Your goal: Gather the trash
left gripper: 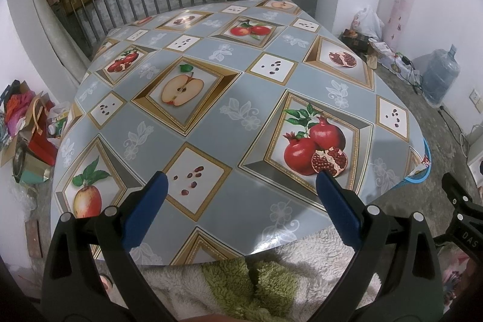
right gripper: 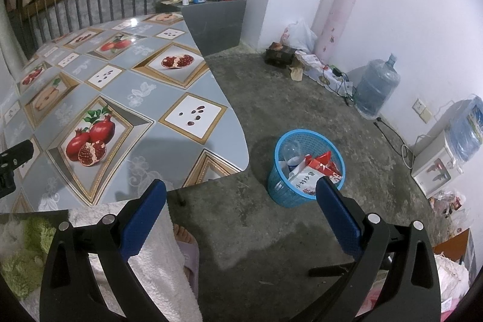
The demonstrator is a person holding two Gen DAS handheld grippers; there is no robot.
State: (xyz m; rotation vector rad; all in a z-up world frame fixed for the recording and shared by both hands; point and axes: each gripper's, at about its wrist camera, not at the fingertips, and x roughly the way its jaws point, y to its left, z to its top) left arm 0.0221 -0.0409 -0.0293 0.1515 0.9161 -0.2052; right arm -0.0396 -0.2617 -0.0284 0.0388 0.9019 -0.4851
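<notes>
A blue plastic basket [right gripper: 283,195] stands on the concrete floor to the right of the table. In it lie a clear bottle [right gripper: 291,151], a red wrapper [right gripper: 324,160] and a white printed carton [right gripper: 305,180]. My right gripper [right gripper: 241,198] hangs open over the floor beside the basket, nothing between its blue pads. My left gripper [left gripper: 241,189] stands open above the near edge of the table [left gripper: 211,116], also with nothing in it. A sliver of the basket [left gripper: 421,171] shows past the table's right edge in the left wrist view. No loose trash shows on the fruit-print tablecloth.
A grey cabinet [right gripper: 211,23] with bottles stands behind the table. A water jug [right gripper: 375,86], cables and bags line the right wall; a dispenser [right gripper: 434,165] sits further right. A person's fleece-robed lap [left gripper: 256,276] and slippered foot [right gripper: 187,243] are below. Boxes and bags [left gripper: 27,122] lie left.
</notes>
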